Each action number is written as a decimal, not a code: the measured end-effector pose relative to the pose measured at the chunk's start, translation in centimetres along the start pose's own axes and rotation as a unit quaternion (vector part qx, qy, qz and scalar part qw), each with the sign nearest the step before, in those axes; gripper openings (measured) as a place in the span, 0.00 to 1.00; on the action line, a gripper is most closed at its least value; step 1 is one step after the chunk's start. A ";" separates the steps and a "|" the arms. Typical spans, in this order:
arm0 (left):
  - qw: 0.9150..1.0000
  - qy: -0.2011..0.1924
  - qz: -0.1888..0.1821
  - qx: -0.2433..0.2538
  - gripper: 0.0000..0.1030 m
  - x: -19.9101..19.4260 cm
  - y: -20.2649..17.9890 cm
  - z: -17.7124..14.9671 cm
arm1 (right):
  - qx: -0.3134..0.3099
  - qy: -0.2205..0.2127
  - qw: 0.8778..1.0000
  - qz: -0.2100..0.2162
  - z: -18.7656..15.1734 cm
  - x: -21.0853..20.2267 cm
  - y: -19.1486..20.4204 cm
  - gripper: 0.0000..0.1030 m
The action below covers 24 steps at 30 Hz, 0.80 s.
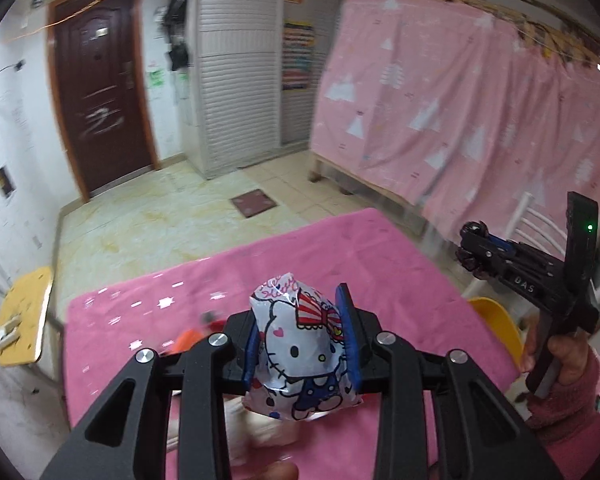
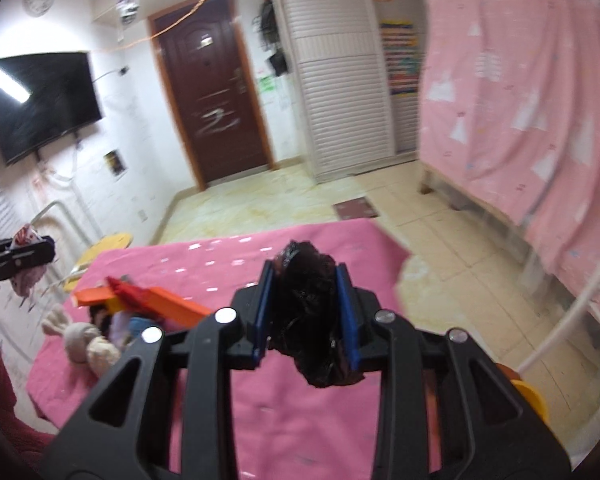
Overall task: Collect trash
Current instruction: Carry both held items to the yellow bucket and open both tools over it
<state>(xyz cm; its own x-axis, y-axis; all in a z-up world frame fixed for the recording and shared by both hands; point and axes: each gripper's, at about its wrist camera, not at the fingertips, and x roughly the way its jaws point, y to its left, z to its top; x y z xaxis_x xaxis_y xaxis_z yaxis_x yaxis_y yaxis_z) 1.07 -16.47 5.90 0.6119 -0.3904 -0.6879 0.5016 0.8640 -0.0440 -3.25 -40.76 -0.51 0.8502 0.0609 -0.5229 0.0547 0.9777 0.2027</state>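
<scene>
My left gripper point(image 1: 302, 336) is shut on a crumpled Hello Kitty wrapper point(image 1: 300, 354), held up above the pink table point(image 1: 400, 280). My right gripper point(image 2: 306, 312) is shut on a crumpled black plastic bag point(image 2: 310, 320), also held above the pink table point(image 2: 240, 260). The right gripper also shows in the left wrist view point(image 1: 474, 250) at the right, with the black bag in it. The left gripper shows at the left edge of the right wrist view point(image 2: 28, 248), with the wrapper in it.
An orange and red box point(image 2: 148, 298), a plush rabbit point(image 2: 86, 340) and small toys lie at the table's left side. A yellow chair point(image 1: 496, 324) stands at the right, a yellow stool point(image 1: 24, 320) at the left. A pink-curtained bed frame point(image 1: 460, 120) stands beyond the table.
</scene>
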 end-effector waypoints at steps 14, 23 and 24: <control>0.981 0.073 -0.155 0.085 0.25 10.2 -18.9 2.6 | 0.058 -0.051 0.991 -0.114 -2.1 -7.6 -11.2 0.28; 0.958 0.139 -0.232 0.096 0.57 14.1 -27.4 1.0 | 0.098 -0.069 0.979 -0.163 -3.7 -11.4 -16.3 0.28; 0.956 0.148 -0.235 0.095 0.71 14.4 -27.7 0.9 | 0.100 -0.070 0.979 -0.165 -3.7 -11.6 -16.6 0.28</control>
<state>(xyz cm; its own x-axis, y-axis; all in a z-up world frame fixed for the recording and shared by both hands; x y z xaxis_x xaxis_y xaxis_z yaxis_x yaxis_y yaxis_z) -3.47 -46.31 -2.08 0.1059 -0.5895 -0.8008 0.7982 0.5306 -0.2850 -15.97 -56.94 -0.92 0.8320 -0.2934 -0.4709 0.4275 0.8800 0.2071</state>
